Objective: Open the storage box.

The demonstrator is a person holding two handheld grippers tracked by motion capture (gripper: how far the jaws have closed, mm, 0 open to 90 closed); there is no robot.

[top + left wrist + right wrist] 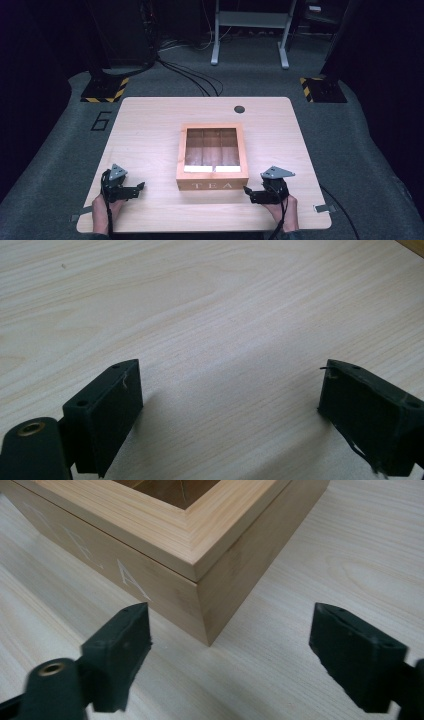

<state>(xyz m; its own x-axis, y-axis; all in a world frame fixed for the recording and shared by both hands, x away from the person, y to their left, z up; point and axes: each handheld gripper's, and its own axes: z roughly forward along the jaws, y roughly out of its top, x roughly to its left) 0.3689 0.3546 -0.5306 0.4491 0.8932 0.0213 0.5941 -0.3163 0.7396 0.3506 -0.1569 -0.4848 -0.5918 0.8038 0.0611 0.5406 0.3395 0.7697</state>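
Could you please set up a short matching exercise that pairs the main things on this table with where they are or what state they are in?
Things:
1. light wooden tea box with a windowed lid
2. black left gripper
3. black right gripper
4. small dark round hole in the pale wooden table

Places or states:
A. near the table's far edge, behind the box
B. jaws open, pointed at the box's near right corner, not touching it
C. at the middle of the table, lid shut
D. jaws open over bare tabletop, left of the box

Pairs: 1-C, 2-D, 3-B, 4-A
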